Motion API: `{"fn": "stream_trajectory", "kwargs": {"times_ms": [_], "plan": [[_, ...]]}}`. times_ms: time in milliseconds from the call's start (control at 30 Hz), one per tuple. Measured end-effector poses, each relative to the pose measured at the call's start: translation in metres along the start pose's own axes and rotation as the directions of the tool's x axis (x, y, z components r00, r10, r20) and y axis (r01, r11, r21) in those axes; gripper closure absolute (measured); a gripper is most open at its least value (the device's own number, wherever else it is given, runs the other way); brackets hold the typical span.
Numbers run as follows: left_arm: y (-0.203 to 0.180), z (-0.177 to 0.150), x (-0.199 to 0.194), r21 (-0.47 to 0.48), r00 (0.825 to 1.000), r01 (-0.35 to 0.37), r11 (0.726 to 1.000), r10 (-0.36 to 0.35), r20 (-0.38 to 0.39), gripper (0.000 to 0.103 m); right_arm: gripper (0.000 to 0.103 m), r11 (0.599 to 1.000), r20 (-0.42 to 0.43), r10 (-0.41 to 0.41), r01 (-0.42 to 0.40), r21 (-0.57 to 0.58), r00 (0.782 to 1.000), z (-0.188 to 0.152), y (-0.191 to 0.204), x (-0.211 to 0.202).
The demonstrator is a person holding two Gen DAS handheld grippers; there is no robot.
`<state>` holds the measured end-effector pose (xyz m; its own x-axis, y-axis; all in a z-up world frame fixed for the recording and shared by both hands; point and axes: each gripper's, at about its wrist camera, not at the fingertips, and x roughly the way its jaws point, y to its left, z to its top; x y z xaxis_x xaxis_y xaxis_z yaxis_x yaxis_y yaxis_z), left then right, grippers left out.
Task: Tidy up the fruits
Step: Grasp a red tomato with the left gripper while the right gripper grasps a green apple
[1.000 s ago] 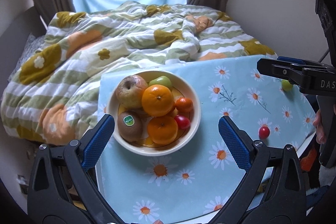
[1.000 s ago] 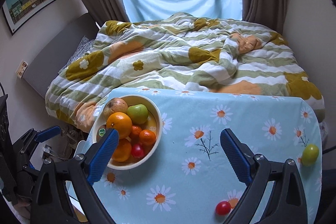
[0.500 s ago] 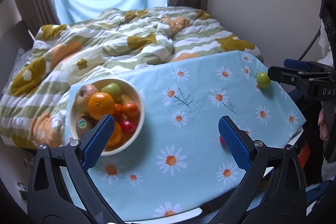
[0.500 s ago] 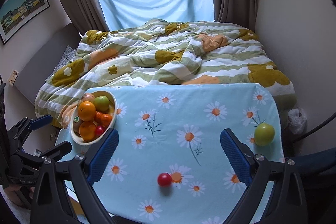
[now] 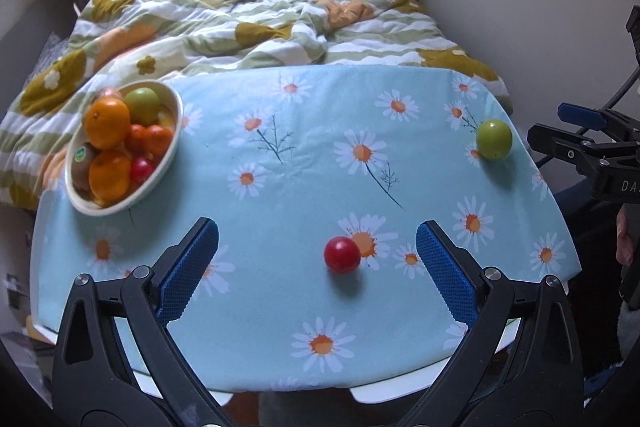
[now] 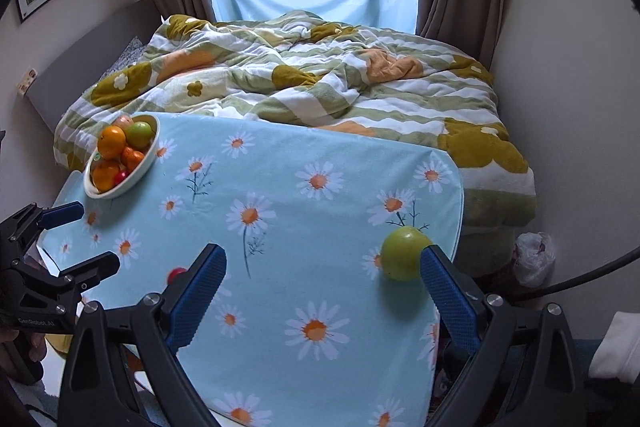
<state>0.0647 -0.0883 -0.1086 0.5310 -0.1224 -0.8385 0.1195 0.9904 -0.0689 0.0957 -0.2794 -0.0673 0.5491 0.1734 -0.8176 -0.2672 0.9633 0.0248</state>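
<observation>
Left wrist view is showing the red tomato (image 5: 341, 254) sitting low center, between the wide-open left gripper (image 5: 316, 267) fingers; the right gripper (image 6: 322, 285) is gaping too, empty.

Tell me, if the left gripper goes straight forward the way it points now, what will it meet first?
Probably the small red fruit, lying loose on the tablecloth between the open fingers of the left gripper, slightly right of centre; depth is uncertain.

Daisy-print pale blue tablecloth (image 5: 304, 163)
</observation>
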Motion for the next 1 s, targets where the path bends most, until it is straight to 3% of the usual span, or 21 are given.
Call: {"fn": "stream_trajectory", "kwargs": {"times_ms": [133,433,567,633,833,1000], "plan": [[-0.011,-0.013,0.021,-0.038,1.0,-0.02,0.999,0.019,-0.024,0.002,0.006,0.999,-0.008,0.002,-0.002,-0.054,1.0,-0.01,-0.018,0.016],[-0.019,-0.032,0.068,-0.089,0.995,-0.053,0.995,0.046,-0.085,0.037,0.007,0.987,-0.029,-0.004,-0.001,-0.164,1.0,-0.022,-0.038,0.053],[-0.021,-0.034,0.082,-0.081,0.993,-0.072,0.994,0.064,-0.098,0.043,0.007,0.979,-0.04,-0.008,-0.001,-0.202,0.999,-0.024,-0.04,0.067],[-0.021,-0.036,0.088,-0.089,0.991,-0.073,0.993,0.063,-0.114,0.06,0.007,0.977,-0.049,-0.01,-0.001,-0.214,0.999,-0.025,-0.042,0.074],[-0.025,-0.035,0.091,-0.074,0.989,-0.098,0.992,0.089,-0.116,0.065,0.015,0.973,-0.072,-0.016,-0.001,-0.23,0.997,-0.022,-0.049,0.09],[-0.025,-0.032,0.092,-0.08,0.989,-0.099,0.992,0.089,-0.122,0.066,0.03,0.965,-0.098,-0.028,0.001,-0.262,0.995,-0.021,-0.051,0.101]]}}
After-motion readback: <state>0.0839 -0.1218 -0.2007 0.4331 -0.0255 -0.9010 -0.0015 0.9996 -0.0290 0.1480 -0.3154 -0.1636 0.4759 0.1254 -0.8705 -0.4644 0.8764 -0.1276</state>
